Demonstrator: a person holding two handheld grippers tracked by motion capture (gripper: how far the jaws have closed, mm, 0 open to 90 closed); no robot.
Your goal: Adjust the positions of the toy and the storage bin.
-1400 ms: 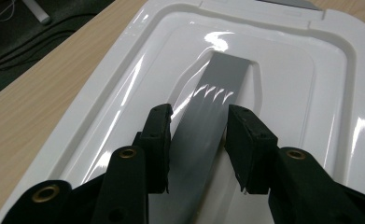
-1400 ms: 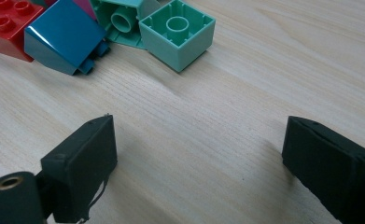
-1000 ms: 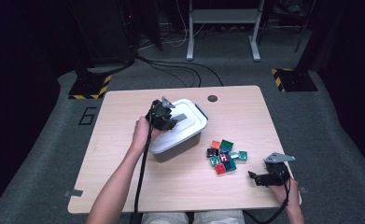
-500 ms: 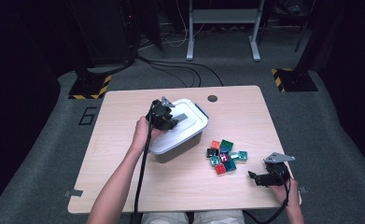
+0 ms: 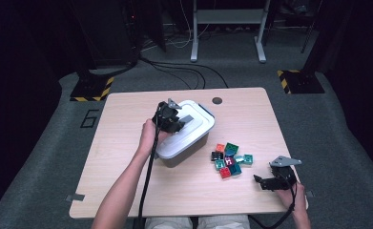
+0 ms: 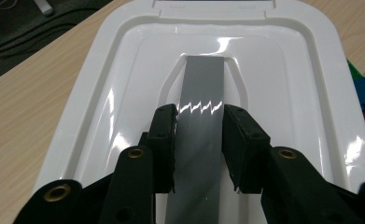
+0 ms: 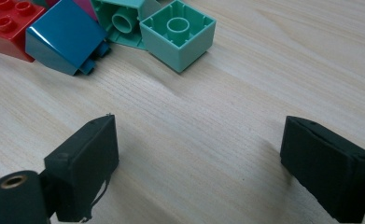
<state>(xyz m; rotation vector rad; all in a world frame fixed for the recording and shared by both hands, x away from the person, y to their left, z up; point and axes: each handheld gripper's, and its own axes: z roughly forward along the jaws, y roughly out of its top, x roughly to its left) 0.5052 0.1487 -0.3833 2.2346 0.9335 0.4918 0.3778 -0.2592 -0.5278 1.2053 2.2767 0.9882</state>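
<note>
A white lidded box point(image 5: 174, 155) stands left of the table's middle. Its lid point(image 6: 124, 93) has a grey strap handle point(image 6: 203, 79) set in a recess. My left gripper point(image 5: 177, 123) point(image 6: 199, 140) is over the lid, shut on that handle with a pad pressed on each side. A cluster of several coloured bricks point(image 5: 229, 160) lies to the right of the box. My right gripper point(image 5: 259, 181) point(image 7: 199, 154) rests low near the front right corner, open with bare wood between its jaws. Just beyond its jaws lie a mint brick point(image 7: 178, 35), a blue brick point(image 7: 63, 39) and a red brick point(image 7: 5, 23).
The wooden table point(image 5: 122, 143) has a round dark cable hole point(image 5: 217, 100) near its far edge. Cables point(image 5: 174, 71) run across the grey floor behind it, between two yellow-and-black striped stand feet point(image 5: 91, 88) point(image 5: 298, 81).
</note>
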